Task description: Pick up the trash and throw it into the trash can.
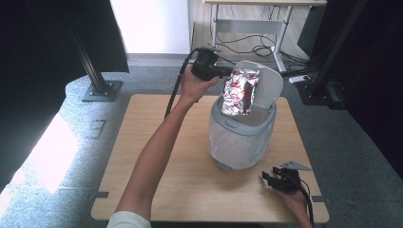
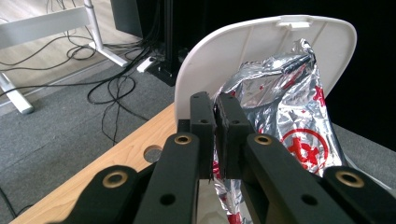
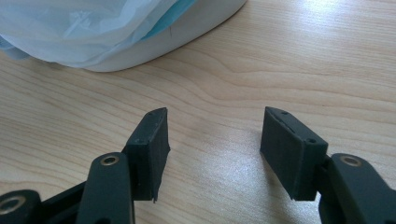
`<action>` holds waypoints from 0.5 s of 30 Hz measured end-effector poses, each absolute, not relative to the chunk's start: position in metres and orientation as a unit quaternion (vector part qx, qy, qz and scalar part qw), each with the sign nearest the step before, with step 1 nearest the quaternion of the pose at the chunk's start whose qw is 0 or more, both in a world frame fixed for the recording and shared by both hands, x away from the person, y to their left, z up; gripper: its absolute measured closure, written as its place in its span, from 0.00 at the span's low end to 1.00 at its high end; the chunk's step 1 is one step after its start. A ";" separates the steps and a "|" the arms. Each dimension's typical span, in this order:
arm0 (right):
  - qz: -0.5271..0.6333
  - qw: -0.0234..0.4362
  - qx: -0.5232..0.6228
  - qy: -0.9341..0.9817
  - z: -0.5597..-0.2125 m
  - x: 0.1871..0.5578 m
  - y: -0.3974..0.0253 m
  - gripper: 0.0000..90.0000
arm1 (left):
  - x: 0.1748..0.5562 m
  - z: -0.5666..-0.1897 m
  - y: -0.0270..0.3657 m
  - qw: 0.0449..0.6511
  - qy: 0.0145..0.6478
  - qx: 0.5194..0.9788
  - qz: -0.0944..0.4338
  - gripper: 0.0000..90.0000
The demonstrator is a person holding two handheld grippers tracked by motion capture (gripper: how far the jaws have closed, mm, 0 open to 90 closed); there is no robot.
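Above the open bin (image 1: 242, 137), at the far side of the worktop (image 1: 157, 180), a silver foil packet (image 1: 240, 92) is held pinched at its edge by the left tool (image 1: 223, 72), jaws closed on the foil, with the raised lid (image 1: 268, 85) just behind it. Disposal appears to be the step in hand; next, the packet would need lowering into the lined mouth and releasing. The lid stands close and could be brushed. The right tool (image 1: 273, 179) rests near the bin's base, jaws apart and empty.

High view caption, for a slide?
Left gripper holds crinkled silver foil bag over white lidded bin; right gripper rests open.
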State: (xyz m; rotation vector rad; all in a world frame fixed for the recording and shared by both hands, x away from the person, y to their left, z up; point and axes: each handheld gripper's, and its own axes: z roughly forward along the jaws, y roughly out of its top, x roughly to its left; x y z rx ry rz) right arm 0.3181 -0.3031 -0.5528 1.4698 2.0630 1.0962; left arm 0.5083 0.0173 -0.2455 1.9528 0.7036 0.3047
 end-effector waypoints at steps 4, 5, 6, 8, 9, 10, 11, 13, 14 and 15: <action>0.390 0.190 0.522 0.734 -0.553 0.318 -0.303 0.45 | 0.511 -0.245 0.014 0.497 0.291 0.808 0.125 0.96; 0.390 0.190 0.522 0.734 -0.553 0.318 -0.303 0.45 | 0.511 -0.245 0.014 0.497 0.291 0.808 0.125 0.96; 0.390 0.189 0.522 0.734 -0.553 0.318 -0.303 0.45 | 0.512 -0.244 0.011 0.497 0.290 0.808 0.125 0.96; 0.391 0.189 0.523 0.734 -0.553 0.318 -0.303 0.45 | 0.512 -0.243 0.009 0.498 0.289 0.808 0.126 0.96; 0.391 0.189 0.523 0.734 -0.553 0.318 -0.303 0.45 | 0.512 -0.243 0.009 0.498 0.289 0.808 0.126 0.96; 0.391 0.189 0.523 0.734 -0.553 0.318 -0.304 0.45 | 0.512 -0.243 0.006 0.498 0.288 0.808 0.126 0.96; 0.391 0.189 0.523 0.734 -0.553 0.318 -0.304 0.45 | 0.512 -0.243 0.006 0.498 0.288 0.808 0.126 0.95; 0.390 0.189 0.522 0.734 -0.553 0.318 -0.304 0.45 | 0.512 -0.243 0.005 0.497 0.286 0.809 0.128 0.94; 0.390 0.189 0.522 0.734 -0.553 0.318 -0.304 0.45 | 0.512 -0.244 0.004 0.496 0.285 0.810 0.129 0.92; 0.390 0.189 0.522 0.734 -0.553 0.318 -0.304 0.45 | 0.512 -0.245 0.003 0.496 0.284 0.810 0.130 0.92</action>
